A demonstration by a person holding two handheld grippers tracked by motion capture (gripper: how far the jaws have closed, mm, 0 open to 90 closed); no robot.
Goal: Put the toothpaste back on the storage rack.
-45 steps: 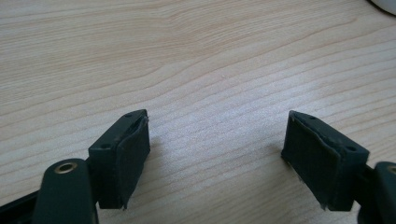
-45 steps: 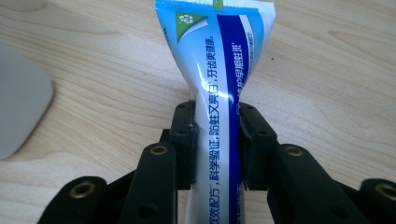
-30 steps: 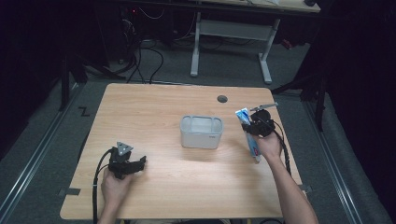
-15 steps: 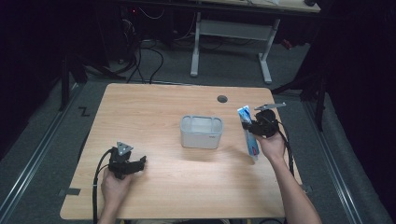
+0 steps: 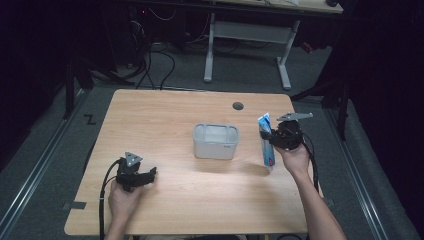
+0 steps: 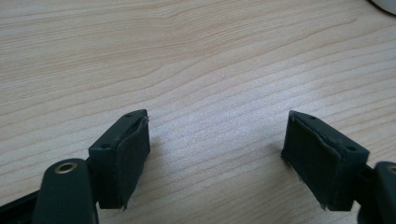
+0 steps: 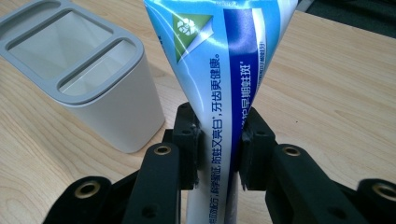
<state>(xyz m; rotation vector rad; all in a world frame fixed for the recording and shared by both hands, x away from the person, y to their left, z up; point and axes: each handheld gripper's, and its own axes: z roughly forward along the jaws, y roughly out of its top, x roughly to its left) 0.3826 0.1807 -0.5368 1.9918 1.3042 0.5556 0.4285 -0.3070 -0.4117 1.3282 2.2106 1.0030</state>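
On the wooden surface (image 5: 175,210), the left gripper (image 5: 150,175) rests at 7 o'clock, jaws apart on nothing. At 3 o'clock the right gripper (image 5: 272,138) is clamped on a blue-and-white toothpaste tube (image 5: 267,142). The grey two-slot holder (image 5: 215,141) stands at centre, just beside the tube.

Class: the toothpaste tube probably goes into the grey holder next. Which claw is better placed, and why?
Right claw: it already grips the toothpaste tube beside the holder. The left claw is open, farther off.
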